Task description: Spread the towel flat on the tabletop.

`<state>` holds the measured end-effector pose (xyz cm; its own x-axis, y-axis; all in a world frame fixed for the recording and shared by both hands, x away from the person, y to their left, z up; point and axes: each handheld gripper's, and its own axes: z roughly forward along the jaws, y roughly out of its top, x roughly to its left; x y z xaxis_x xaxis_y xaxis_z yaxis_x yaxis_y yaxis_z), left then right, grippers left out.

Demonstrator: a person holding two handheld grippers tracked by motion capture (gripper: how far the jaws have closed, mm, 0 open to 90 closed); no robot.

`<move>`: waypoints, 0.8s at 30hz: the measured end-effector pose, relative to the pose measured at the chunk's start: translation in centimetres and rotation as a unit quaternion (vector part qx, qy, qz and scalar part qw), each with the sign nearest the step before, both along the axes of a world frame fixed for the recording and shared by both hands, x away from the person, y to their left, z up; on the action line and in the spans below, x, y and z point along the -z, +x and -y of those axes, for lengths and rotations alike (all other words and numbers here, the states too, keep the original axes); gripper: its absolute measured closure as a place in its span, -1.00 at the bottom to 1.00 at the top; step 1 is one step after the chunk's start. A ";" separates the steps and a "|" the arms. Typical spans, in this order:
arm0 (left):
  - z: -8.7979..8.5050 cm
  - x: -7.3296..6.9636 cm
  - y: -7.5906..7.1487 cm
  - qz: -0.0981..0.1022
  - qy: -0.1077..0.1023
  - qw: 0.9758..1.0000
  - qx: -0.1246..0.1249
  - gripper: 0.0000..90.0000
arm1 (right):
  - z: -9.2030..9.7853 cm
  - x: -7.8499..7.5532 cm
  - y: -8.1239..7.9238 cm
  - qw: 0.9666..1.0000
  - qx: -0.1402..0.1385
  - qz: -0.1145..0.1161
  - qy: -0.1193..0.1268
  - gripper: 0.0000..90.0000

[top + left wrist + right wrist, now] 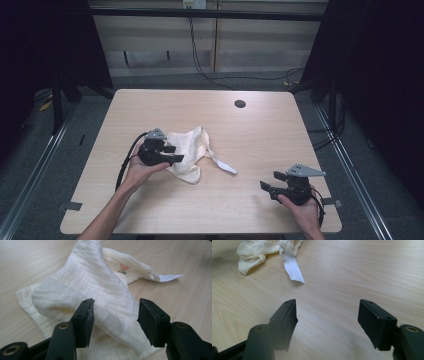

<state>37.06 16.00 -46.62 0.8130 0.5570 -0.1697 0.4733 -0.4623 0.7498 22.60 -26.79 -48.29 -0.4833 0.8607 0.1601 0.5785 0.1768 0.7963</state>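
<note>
L gripper (171,154): held in the person's left hand (136,170), at the left edge of the cloth (187,150). Jaws spread; in the left gripper view a raised fold of the cloth (95,297) lies between them, pads not pressing it. Jaws point across the cloth toward its far side.

Cloth: cream muslin, crumpled, lying on the table (240,130) left of centre. Small tulip print (123,268) near its far edge. White label strip (223,165) trails from the cloth's right side, flat on the wood.

R gripper (267,186): well to the right of the cloth, near the table's front-right corner. Jaws spread wide, nothing between them, bare wood below. In the right gripper view, cloth (259,251) and label (294,271) lie well ahead, apart from the jaws.
</note>
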 end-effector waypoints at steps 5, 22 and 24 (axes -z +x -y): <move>0.1 1.0 0.4 -0.009 0.010 1.000 0.002 0.03 | -0.3 0.1 -0.1 1.000 -0.010 -0.002 -0.005 -0.32; 0.9 3.1 0.1 -0.022 0.047 0.998 0.025 0.68 | -0.6 0.2 0.1 1.000 -0.025 -0.010 -0.015 -0.36; 0.9 3.2 -0.2 -0.027 0.039 0.999 0.027 0.71 | -0.7 0.3 0.2 0.999 -0.027 -0.012 -0.019 -0.36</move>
